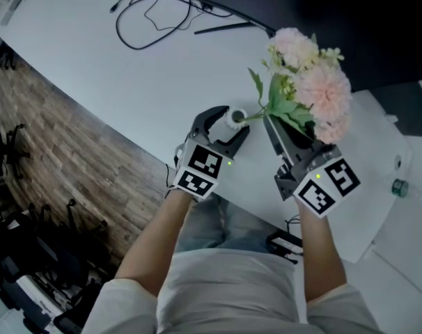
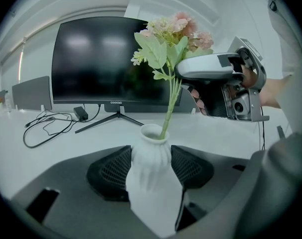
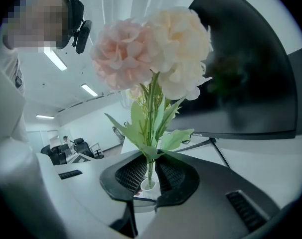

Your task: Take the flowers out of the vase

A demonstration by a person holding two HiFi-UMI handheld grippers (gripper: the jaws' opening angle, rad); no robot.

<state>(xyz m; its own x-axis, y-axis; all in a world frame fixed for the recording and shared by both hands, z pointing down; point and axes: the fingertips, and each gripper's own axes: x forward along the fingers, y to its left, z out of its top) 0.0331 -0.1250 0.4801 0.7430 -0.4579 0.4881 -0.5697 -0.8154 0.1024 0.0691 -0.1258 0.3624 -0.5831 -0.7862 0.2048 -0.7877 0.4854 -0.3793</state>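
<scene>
Flowers: a bunch of pink and cream fabric blooms on thin green stems [image 1: 310, 82]. Where do they sit? (A)

Blooms at upper right of the head view. The stem foot is in the mouth of the small white ribbed vase [image 1: 235, 117] at frame centre, on the white table [image 1: 127, 75]. Not out yet. (B)

Grips? (A)

Right gripper [image 1: 277, 125]: jaws pinched on the stems under the leaves, and the right gripper view shows the stems between the mesh pads. Left gripper [image 1: 223, 124]: jaws clamped on the vase body, one on either side. (B)

Axis? (A)

In the head view the stems run from the vase mouth toward the upper right, with a bare stretch showing between lip and right gripper. In the left gripper view they stand near upright, the top leans slightly right and the heads point up. The vase lies just left of the right gripper in the head view. (B)

What does the next move turn on? (A)

My judgement: draw along that stem line, away from the mouth, with the vase pinned. A sideways pull could tip the vase. (B)
</scene>
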